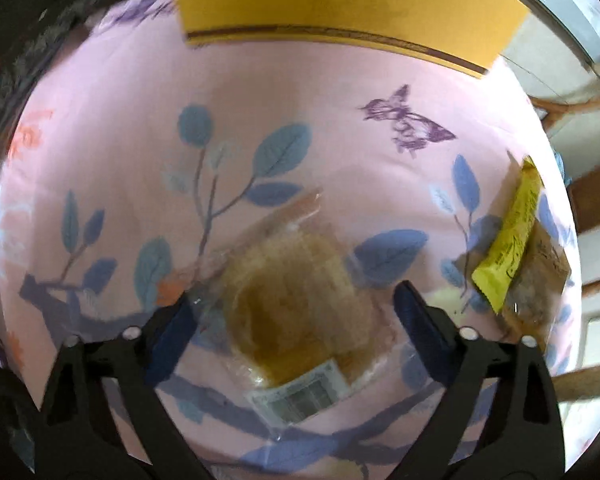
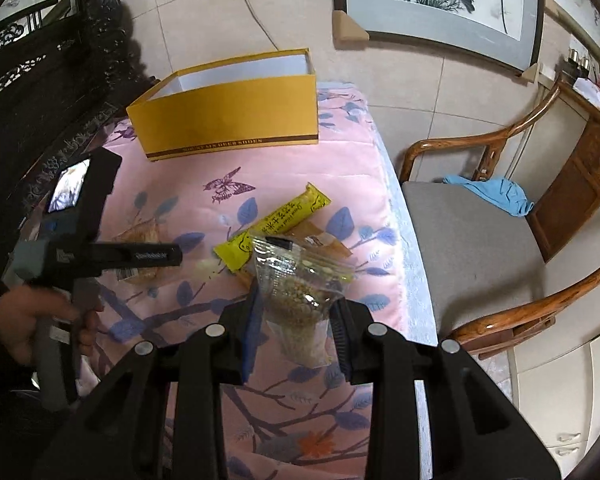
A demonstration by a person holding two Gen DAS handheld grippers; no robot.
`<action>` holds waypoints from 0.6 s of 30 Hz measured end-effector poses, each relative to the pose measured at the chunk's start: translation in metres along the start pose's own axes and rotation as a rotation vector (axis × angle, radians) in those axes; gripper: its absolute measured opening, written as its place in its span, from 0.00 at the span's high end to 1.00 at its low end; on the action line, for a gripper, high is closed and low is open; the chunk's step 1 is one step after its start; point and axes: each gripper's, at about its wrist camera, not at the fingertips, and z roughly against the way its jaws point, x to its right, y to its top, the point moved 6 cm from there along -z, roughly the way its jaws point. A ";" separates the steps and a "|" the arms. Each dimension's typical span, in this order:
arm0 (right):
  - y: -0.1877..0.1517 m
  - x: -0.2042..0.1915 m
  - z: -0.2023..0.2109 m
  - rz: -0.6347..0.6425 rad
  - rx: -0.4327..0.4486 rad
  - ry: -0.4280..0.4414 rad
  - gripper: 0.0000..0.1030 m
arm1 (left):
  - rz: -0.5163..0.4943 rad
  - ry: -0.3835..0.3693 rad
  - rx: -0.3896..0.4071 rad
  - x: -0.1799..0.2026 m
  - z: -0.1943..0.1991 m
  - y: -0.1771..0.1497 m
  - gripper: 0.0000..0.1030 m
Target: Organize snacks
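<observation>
The left gripper (image 1: 296, 312) hangs spread wide over a clear-wrapped pastry (image 1: 296, 308) lying flat on the pink cloth (image 1: 300, 120): light, crushable, its film probably slippery, so pinch the wrapper edge. The right gripper (image 2: 296, 332) clamps a floppy grain bag (image 2: 300, 292), lifted.

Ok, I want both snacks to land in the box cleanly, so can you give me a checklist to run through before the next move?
1. Right gripper shut on the clear grain bag: ok.
2. Grain bag lifted off the pink floral cloth: ok.
3. Yellow box open at the top, with nothing seen inside: ok; its floor is hidden.
4. Left gripper open with the wrapped pastry between its fingers: ok, pads not yet touching.
5. Path from the bag to the box free: ok; the yellow snack bar lies flat below.
6. Pastry gripped: not ok.
</observation>
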 end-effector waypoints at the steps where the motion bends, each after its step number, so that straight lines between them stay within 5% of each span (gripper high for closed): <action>1: 0.001 0.001 0.000 -0.006 0.003 0.001 0.69 | -0.035 0.016 0.009 0.003 0.000 0.000 0.20; 2: 0.002 0.003 -0.001 -0.012 0.005 0.000 0.69 | -0.069 0.002 0.029 0.006 0.002 0.001 0.31; 7: 0.017 0.006 -0.004 -0.022 0.028 -0.005 0.69 | -0.132 0.063 0.019 0.007 0.008 0.006 0.44; 18: 0.055 -0.003 0.008 -0.004 0.132 0.017 0.69 | -0.228 0.010 0.154 0.020 0.068 0.025 0.45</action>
